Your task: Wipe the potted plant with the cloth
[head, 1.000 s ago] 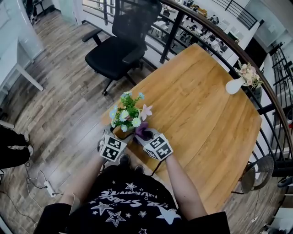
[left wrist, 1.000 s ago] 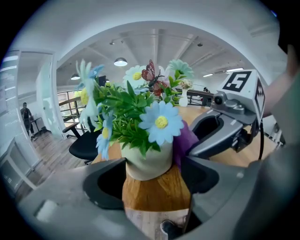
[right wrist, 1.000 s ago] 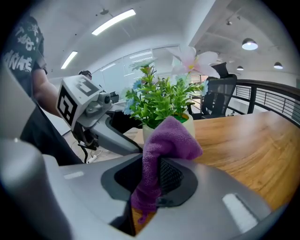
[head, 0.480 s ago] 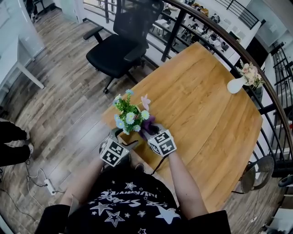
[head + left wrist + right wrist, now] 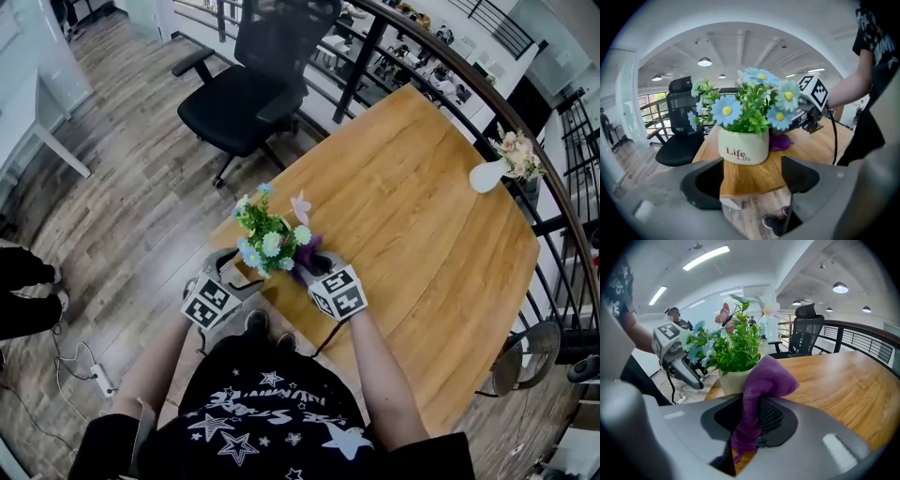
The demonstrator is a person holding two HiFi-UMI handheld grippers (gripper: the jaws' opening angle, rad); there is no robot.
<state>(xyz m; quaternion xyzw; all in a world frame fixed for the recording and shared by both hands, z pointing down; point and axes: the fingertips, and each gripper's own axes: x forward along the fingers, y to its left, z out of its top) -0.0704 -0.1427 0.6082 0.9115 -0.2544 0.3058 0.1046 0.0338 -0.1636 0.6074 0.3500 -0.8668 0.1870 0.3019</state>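
Observation:
A white pot (image 5: 743, 147) printed "Life" holds green leaves and blue, white and pink flowers (image 5: 270, 232). It stands near the corner of the wooden table (image 5: 422, 216). My left gripper (image 5: 232, 274) is open just short of the pot, and its jaws (image 5: 752, 180) hold nothing. My right gripper (image 5: 307, 270) is shut on a purple cloth (image 5: 761, 380). The cloth bulges out past the jaws, next to the pot's right side (image 5: 733, 380). In the left gripper view the cloth (image 5: 780, 141) lies behind the pot, under the right gripper (image 5: 811, 101).
A black office chair (image 5: 248, 89) stands on the wood floor beyond the table's corner. A white vase of pale flowers (image 5: 497, 169) sits at the table's far right edge by the black railing (image 5: 562, 216). A power strip and cables (image 5: 94, 380) lie on the floor at left.
My left gripper has drawn back and to the left, away from the pot. The plant has turned a little. The right gripper, with the cloth, has edged rightwards beside the pot.

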